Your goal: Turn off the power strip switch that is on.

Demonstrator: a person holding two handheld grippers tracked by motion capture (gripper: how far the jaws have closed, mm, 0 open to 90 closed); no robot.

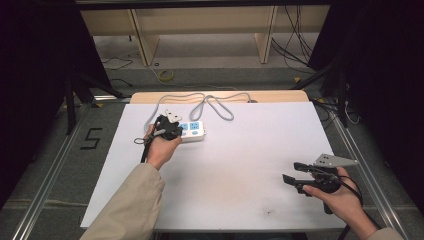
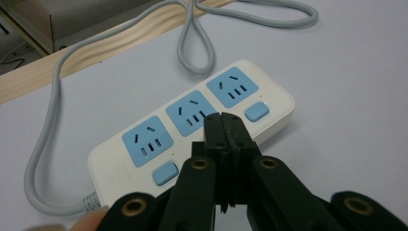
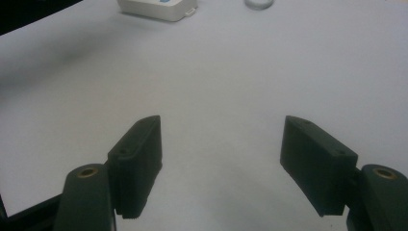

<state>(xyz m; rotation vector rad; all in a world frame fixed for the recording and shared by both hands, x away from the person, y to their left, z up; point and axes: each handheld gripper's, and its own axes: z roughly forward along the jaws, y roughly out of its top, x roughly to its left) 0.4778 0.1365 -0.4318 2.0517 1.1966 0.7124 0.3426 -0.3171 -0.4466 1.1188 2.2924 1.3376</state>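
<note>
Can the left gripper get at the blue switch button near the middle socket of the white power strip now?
Probably yes: the left gripper, jaws shut, hovers over the white power strip, and nothing covers the blue switch button.

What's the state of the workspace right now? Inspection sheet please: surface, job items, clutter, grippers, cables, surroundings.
Surface: white sheet on the table, faint dark mark near the front edge.
Job's things: white power strip with three blue sockets and two blue switches, lying flat at the far left.
Clutter: nothing seen.
Grippers: left gripper shut, empty, tips over the middle socket; right gripper open, empty, above bare sheet.
Cables: grey strip cord looped along the far edge.
Surroundings: wooden table edge, aluminium frame rails, loose floor wires, dark curtains.
</note>
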